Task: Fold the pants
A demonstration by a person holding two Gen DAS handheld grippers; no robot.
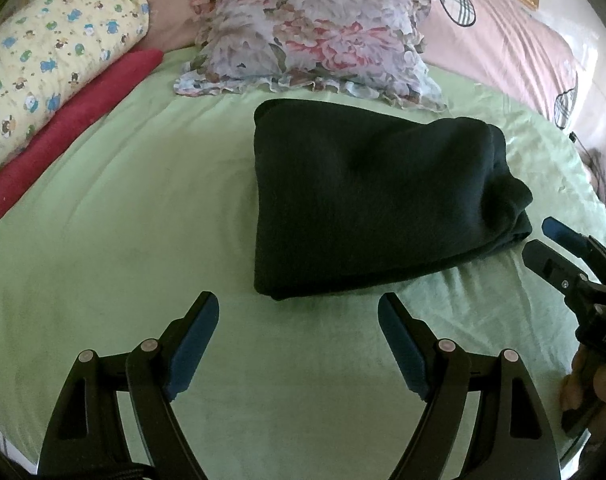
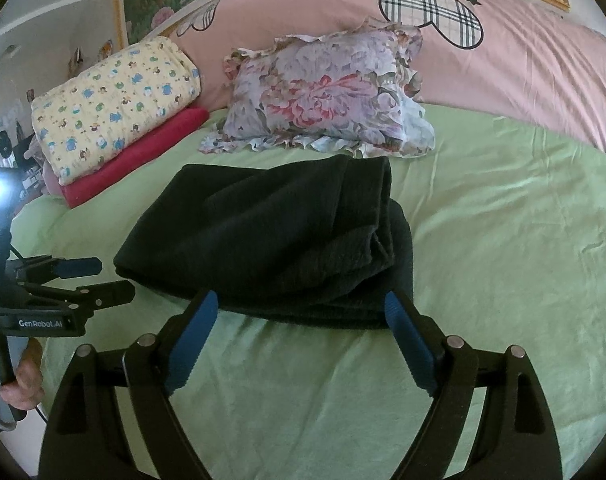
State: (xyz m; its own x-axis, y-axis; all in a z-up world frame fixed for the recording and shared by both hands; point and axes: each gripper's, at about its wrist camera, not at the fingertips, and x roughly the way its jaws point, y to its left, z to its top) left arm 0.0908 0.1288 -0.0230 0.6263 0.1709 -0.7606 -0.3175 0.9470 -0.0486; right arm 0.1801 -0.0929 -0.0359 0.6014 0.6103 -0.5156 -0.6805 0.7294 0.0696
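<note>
Pants [image 2: 271,236] lie folded mid-frame on the bed [image 2: 503,240], long axis left-right; our right tongs [image 2: 301,308], apart & empty, sit nearer than left tongs [image 1: 298,308], also apart

Soft daylight, glare at the right view's left edge, fisheye-bent dark corners.

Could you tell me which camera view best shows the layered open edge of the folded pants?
The right wrist view: the pants lie close, their stacked layers fanning out on its right side. The left wrist view shows mostly the smooth top, with the layers bunched at the far right.
</note>
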